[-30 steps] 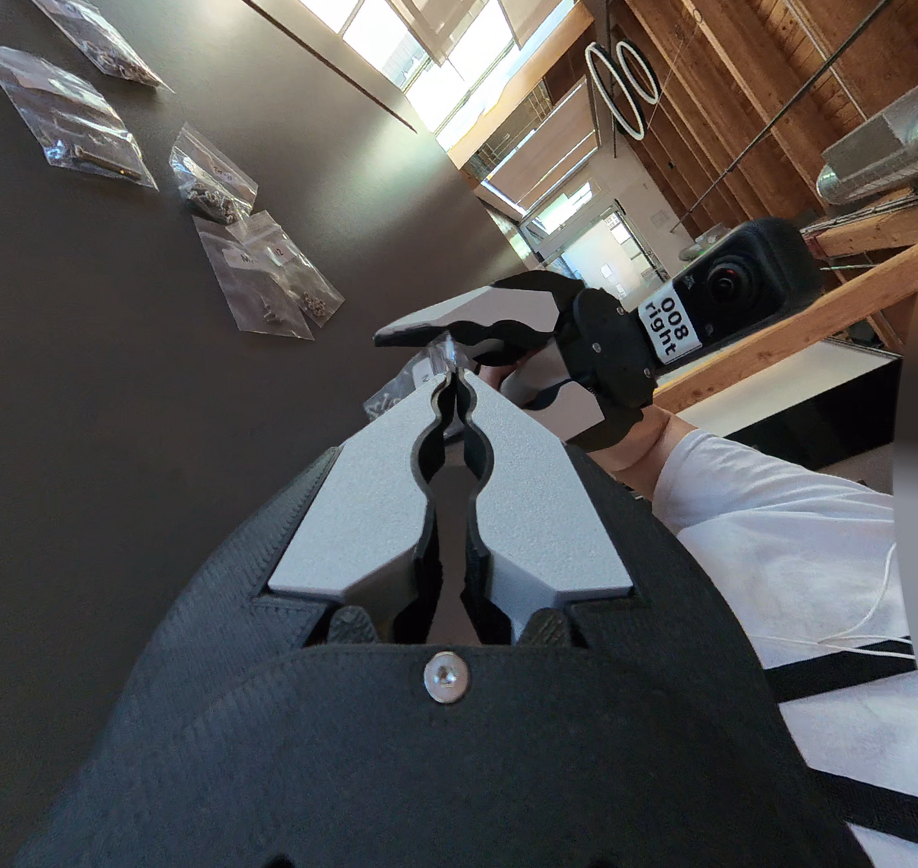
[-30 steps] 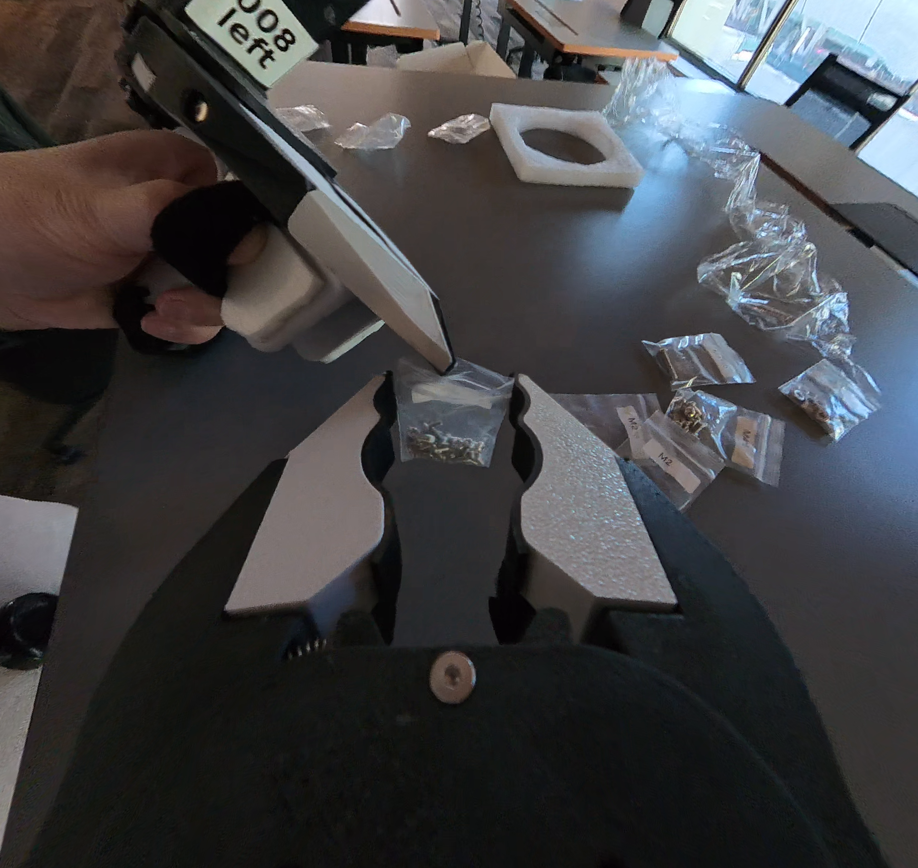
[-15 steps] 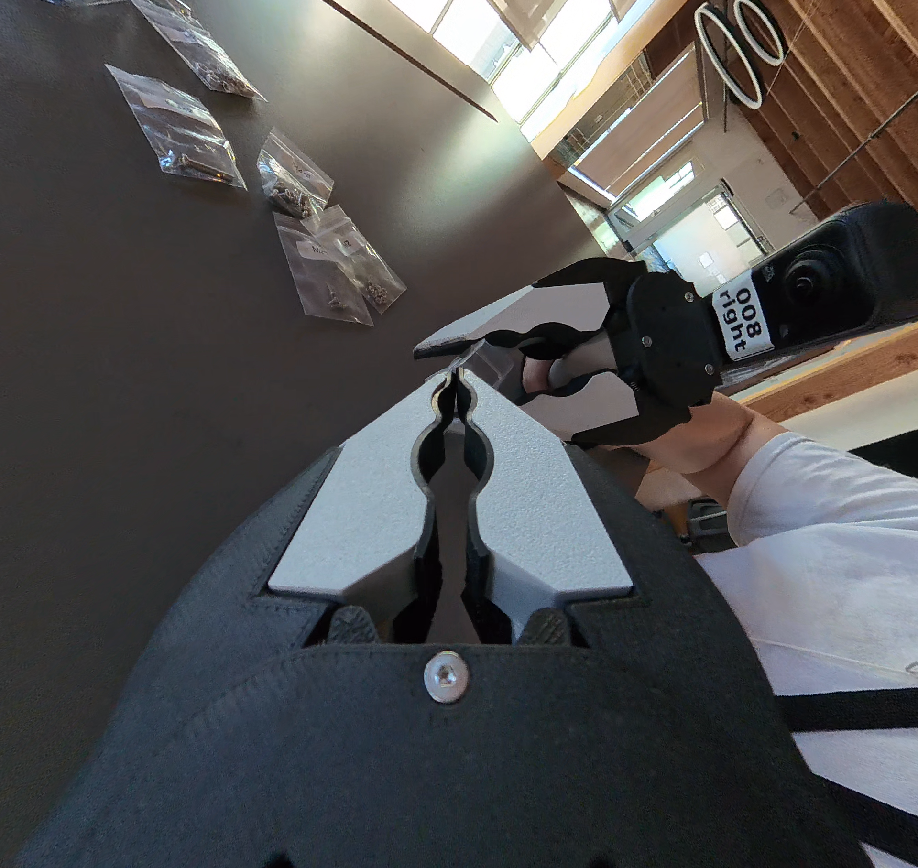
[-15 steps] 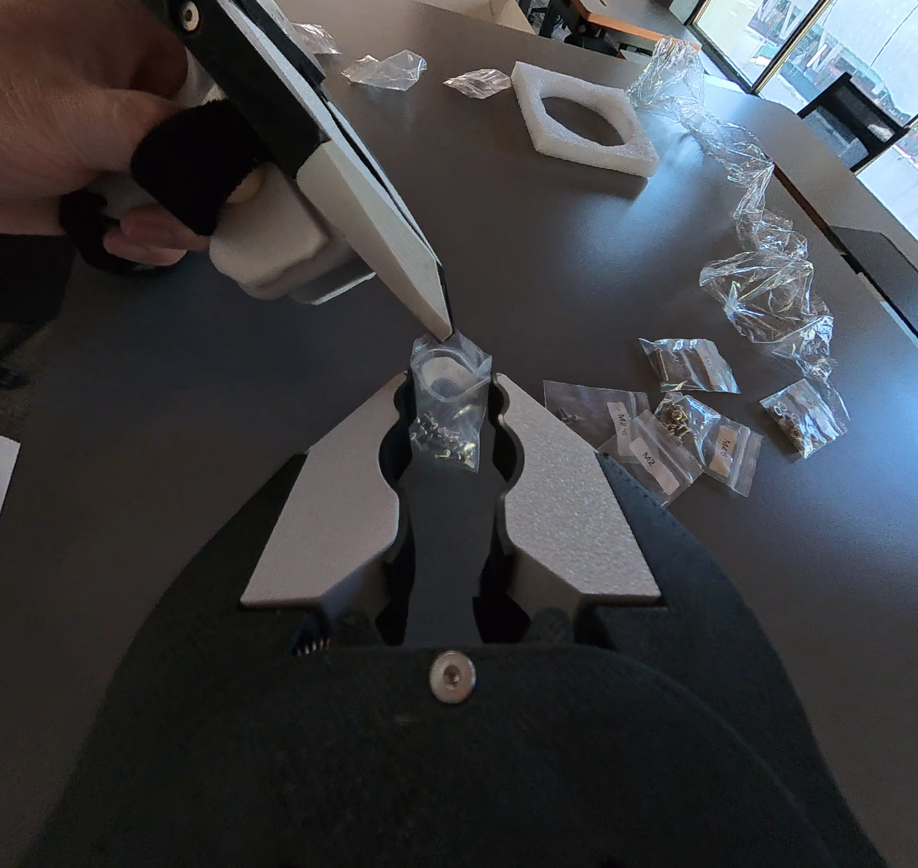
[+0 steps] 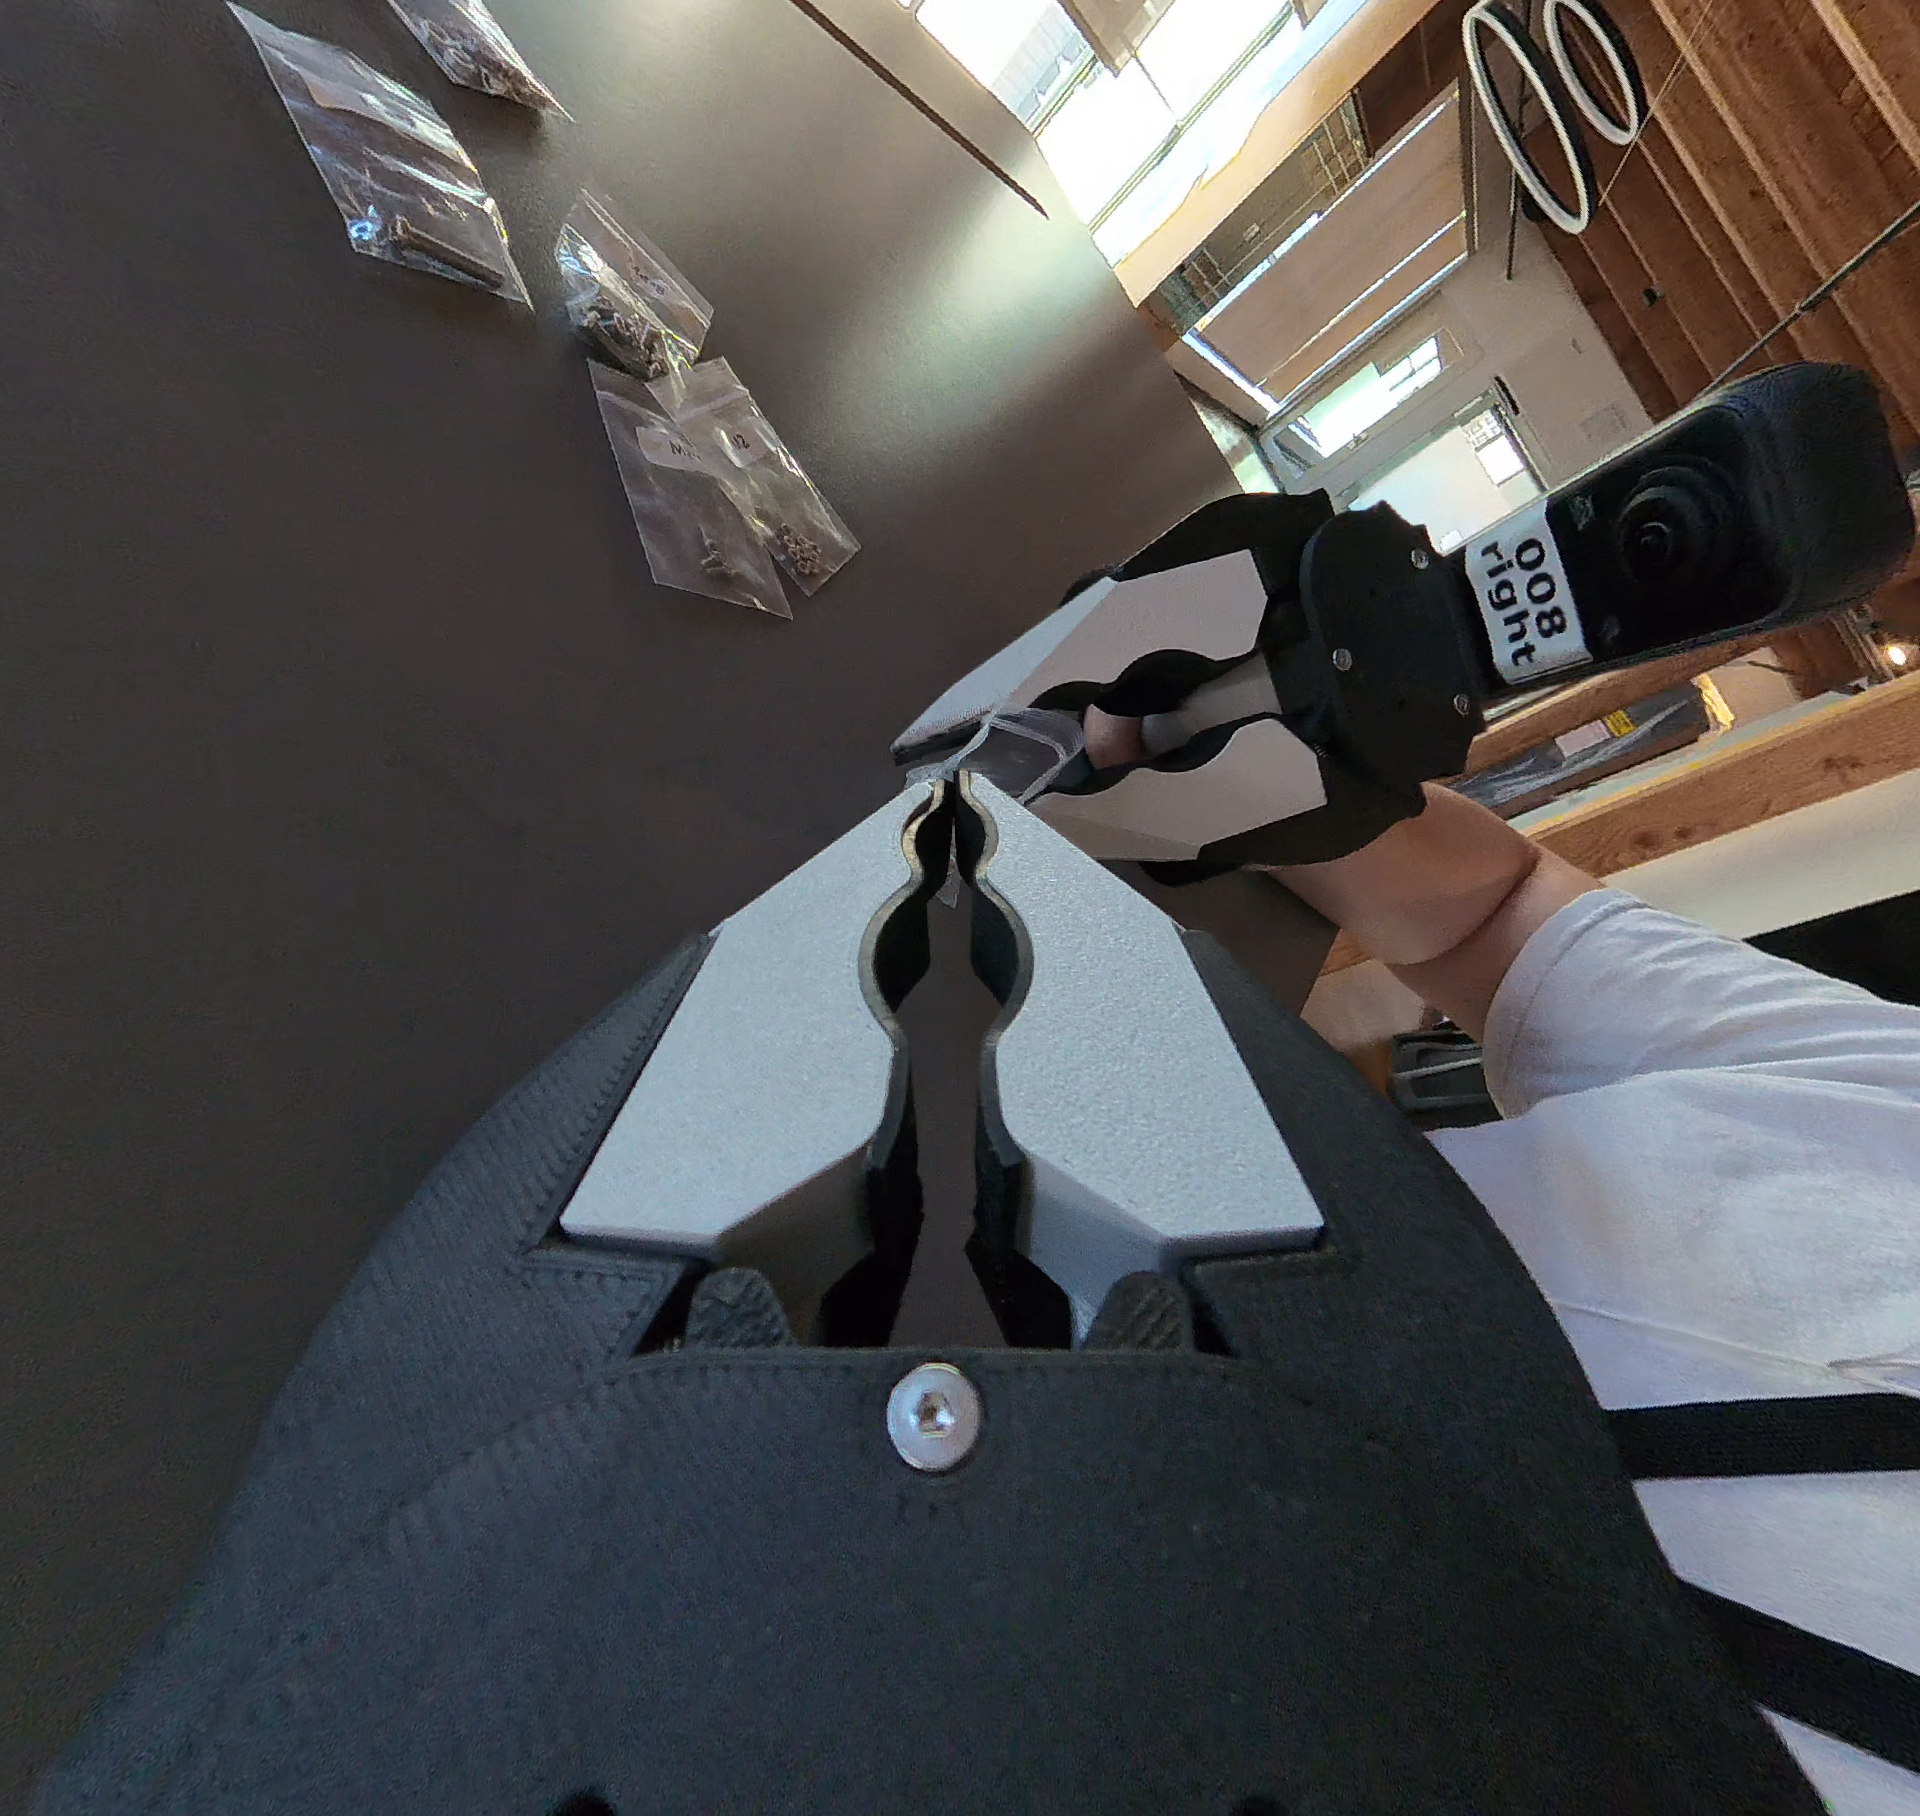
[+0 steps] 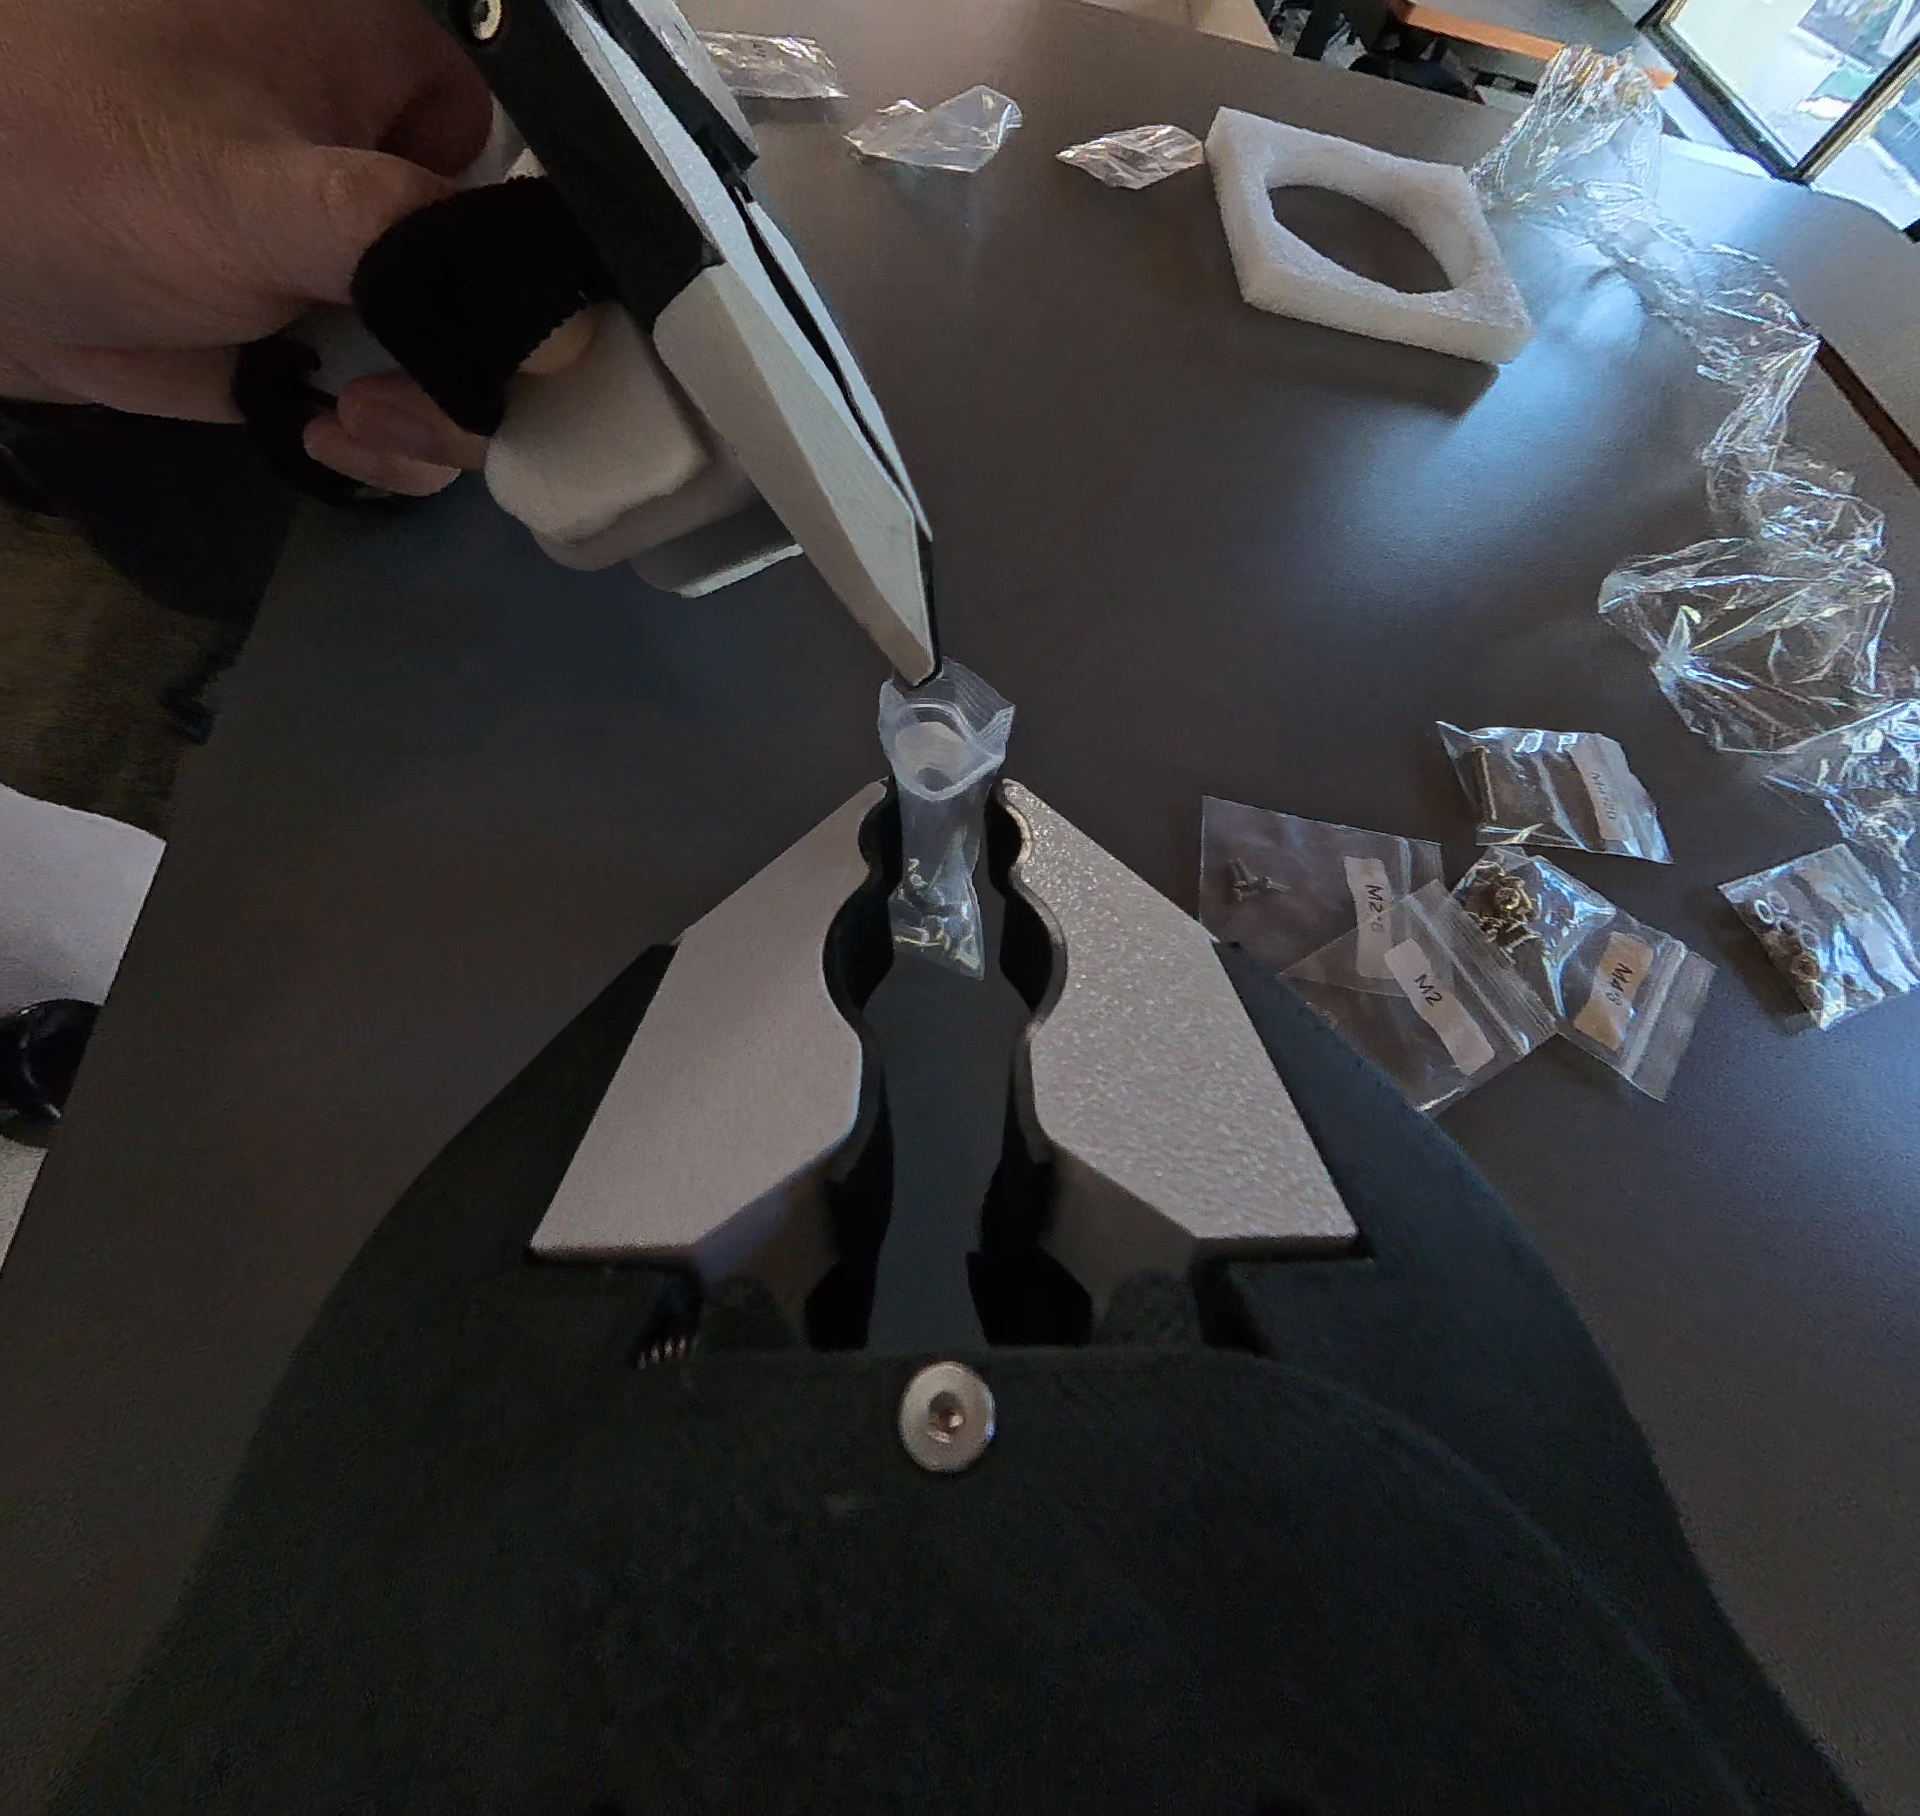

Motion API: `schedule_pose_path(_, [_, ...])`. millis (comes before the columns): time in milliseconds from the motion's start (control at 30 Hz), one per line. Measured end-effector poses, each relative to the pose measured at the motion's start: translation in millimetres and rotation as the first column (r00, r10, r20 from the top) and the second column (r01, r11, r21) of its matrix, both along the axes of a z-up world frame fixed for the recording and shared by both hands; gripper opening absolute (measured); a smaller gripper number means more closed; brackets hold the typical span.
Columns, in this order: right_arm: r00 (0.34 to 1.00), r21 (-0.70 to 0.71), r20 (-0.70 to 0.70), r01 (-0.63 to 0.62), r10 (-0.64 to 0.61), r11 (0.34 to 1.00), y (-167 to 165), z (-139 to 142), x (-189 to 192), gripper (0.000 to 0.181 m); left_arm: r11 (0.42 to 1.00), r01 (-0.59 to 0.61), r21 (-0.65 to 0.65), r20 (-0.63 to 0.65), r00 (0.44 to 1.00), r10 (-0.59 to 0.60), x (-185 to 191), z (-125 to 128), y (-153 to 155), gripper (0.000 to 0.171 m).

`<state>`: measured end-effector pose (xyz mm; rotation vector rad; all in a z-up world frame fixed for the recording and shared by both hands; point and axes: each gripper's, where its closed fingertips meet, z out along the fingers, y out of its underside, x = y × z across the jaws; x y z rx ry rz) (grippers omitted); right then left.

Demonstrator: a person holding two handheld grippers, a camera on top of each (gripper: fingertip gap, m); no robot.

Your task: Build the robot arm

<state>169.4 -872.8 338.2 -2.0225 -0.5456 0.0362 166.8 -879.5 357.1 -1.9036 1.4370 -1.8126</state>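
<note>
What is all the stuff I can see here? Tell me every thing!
Held bag of screws: one, clear, pinched by both tongs above the table.
Table: one, dark grey.
Small bags of hardware: five, clear with pale labels, lying to the right.
Foam frame: one, white, far side.
Crumpled plastic wrap: one long clear strip, right edge.
Empty-looking bags: about three, clear, far side.
Left tongs: shut on the bag's top rim.
Right tongs: shut on the bag's middle.
</note>
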Motion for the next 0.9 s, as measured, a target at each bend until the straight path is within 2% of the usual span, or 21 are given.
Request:
schedule_pose_path(167, [1.0, -0.033, 0.008, 0.0, 0.001, 0.999, 0.9, -5.2, -0.3, 0.019, 1.0, -0.001, 0.02, -0.028, 1.0, 0.002, -1.1, -4.9, 2.6, 0.0])
schedule_pose_path(333, [1.0, -0.052, 0.024, -0.017, 0.018, 0.998, 0.2, -8.7, -3.4, 0.007, 1.0, 0.015, 0.013, -0.061, 0.998, -0.015, -5.4, -10.1, 3.4, 0.0])
schedule_pose_path(433, [0.999, -0.074, 0.03, -0.036, 0.038, 0.997, -1.0, -10.4, -4.9, 0.006, 0.999, 0.041, -0.017, -0.068, 0.997, -0.042, -10.2, -10.5, 3.4, 0.0])
schedule_pose_path(633, [0.973, -0.21, 0.218, -0.029, 0.075, 0.977, 2.2, -19.1, -1.1, 0.011, 0.992, 0.01, 0.124, -0.14, 0.99, 0.007, -34.6, -22.3, 27.8, 0.014])
schedule_pose_path(800, [0.996, -0.309, 0.078, -0.013, 0.039, 0.951, 16.3, -23.6, -11.9, 0.021, 0.992, -0.007, 0.13, -0.132, 0.991, 0.024, -53.8, -20.6, 46.0, 0.011])
schedule_pose_path(900, [0.998, -0.337, -0.053, -0.033, 0.016, 0.941, 13.6, -25.2, -13.4, 0.038, 0.995, 0.006, 0.102, -0.121, 0.993, 0.006, -64.2, -18.5, 51.5, 0.011])
